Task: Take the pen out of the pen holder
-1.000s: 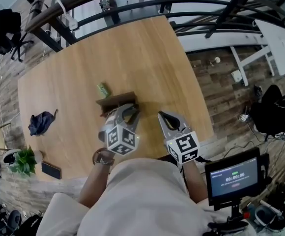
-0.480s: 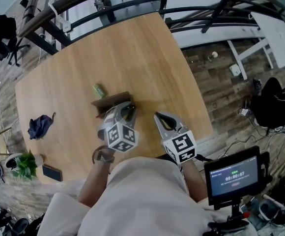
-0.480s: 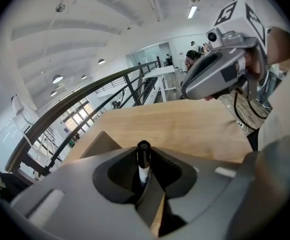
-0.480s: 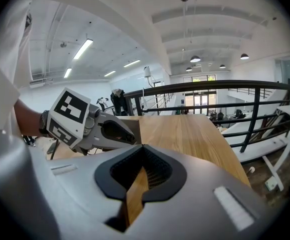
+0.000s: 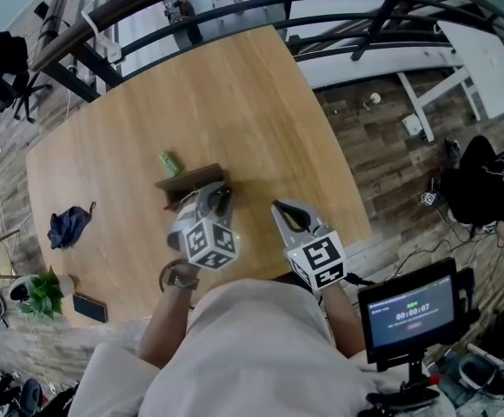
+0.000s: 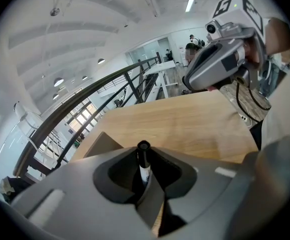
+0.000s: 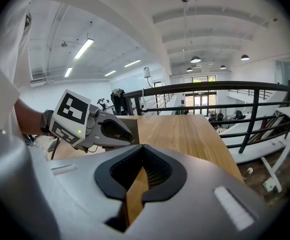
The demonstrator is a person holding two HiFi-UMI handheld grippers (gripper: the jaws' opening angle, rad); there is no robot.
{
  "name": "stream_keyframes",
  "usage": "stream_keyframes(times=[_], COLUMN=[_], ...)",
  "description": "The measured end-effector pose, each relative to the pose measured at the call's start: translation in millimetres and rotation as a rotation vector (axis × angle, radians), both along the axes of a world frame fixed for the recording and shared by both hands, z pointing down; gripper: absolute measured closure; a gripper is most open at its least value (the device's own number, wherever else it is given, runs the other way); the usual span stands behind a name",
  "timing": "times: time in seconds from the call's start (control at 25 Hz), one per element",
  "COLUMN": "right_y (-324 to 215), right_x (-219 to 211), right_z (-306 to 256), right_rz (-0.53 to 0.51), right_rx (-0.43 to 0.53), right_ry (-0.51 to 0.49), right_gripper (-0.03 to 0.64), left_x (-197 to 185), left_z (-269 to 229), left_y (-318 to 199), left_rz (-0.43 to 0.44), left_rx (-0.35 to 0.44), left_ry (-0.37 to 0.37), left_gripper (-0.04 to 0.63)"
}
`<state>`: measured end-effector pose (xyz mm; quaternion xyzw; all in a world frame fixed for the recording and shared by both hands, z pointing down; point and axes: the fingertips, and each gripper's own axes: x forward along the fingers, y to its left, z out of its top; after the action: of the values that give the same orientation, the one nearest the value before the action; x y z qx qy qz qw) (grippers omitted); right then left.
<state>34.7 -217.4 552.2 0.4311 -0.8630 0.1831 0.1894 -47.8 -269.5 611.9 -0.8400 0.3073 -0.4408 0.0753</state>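
On the wooden table stands a dark brown pen holder. My left gripper reaches over its right end. In the left gripper view a pen with a black cap and white barrel stands upright between the jaws, and the holder shows just behind them. The jaws have just been closing, and their pads now press on the pen. My right gripper hovers to the right of the holder, apart from it. Its jaws are shut with nothing between them, and only table wood shows through the slit.
A small green object lies just beyond the holder. A dark blue cloth, a potted plant and a phone are near the table's left edge. A railing runs along the far side. A monitor stands at the lower right.
The left gripper's jaws have narrowed from wide open to closed round the pen at the holder. The right gripper has stayed where it was.
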Motion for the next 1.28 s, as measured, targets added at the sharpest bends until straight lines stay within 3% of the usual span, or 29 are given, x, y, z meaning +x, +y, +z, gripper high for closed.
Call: stream_keyframes(times=[0.48, 1.28], right_y=[10.7, 15.2], right_x=[10.5, 7.4], right_z=[-9.5, -51.3], right_rz=[0.020, 0.018], right_rx=[0.034, 0.169], right_ry=[0.007, -0.003], right_gripper=[0.614, 0.614], left_x=[3.3, 7.8], left_z=[-7.0, -51.3], left_y=[6.2, 8.9], left_rz=[0.074, 0.094], left_rx=[0.111, 0.260], left_ry=[-0.130, -0.158], left_gripper=[0.520, 0.520])
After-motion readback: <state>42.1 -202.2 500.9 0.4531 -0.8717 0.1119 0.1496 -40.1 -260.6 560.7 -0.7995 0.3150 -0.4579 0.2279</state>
